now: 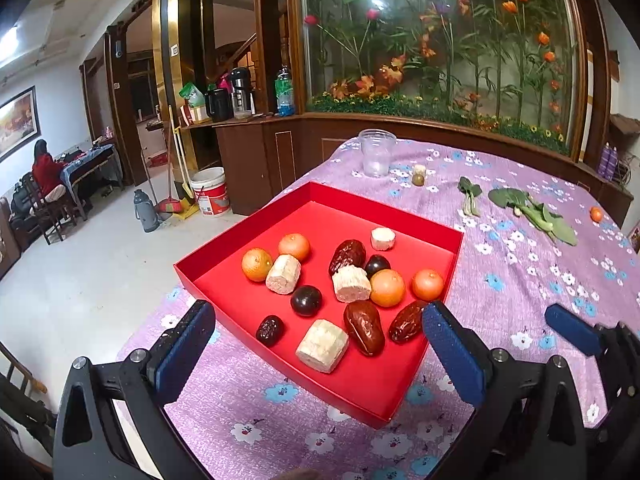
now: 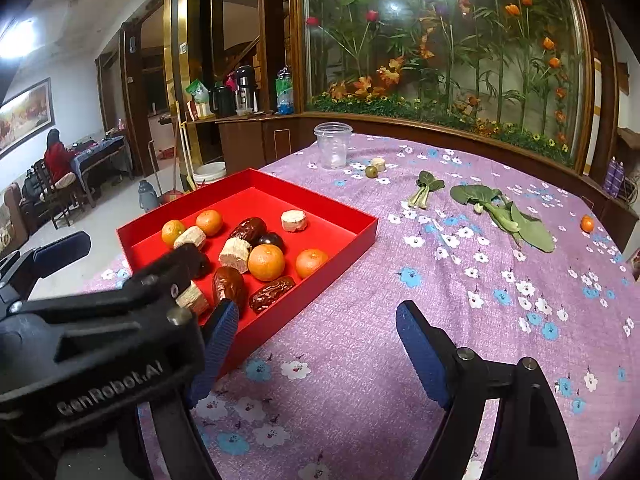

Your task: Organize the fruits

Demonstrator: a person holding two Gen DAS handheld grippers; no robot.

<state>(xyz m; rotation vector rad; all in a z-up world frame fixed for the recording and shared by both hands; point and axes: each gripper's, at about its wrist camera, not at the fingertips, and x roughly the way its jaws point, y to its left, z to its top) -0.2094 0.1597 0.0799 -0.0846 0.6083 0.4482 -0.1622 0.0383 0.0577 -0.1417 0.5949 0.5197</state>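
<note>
A red tray (image 1: pixel 404 384) (image 2: pixel 344 240) on the purple flowered tablecloth holds several tangerines, red dates, dark plums and pale cane pieces. A loose tangerine (image 1: pixel 596 214) (image 2: pixel 587 224) lies far right on the cloth. A small green fruit (image 1: pixel 418 179) (image 2: pixel 371 171) and a pale piece (image 1: pixel 419 169) (image 2: pixel 378 164) lie by a plastic cup. My left gripper (image 1: pixel 318 344) is open and empty, its fingers straddling the tray's near corner. My right gripper (image 2: pixel 312 344) is open and empty above bare cloth, right of the tray. The left gripper's body hides part of the tray in the right wrist view.
A clear plastic cup (image 1: pixel 376 154) (image 2: pixel 333 146) stands at the table's far side. Green leaf vegetables (image 1: pixel 536 214) (image 2: pixel 508 216) and a smaller one (image 1: pixel 470 196) (image 2: pixel 426 188) lie on the cloth right of the tray. A wooden cabinet with a glass flower display backs the table.
</note>
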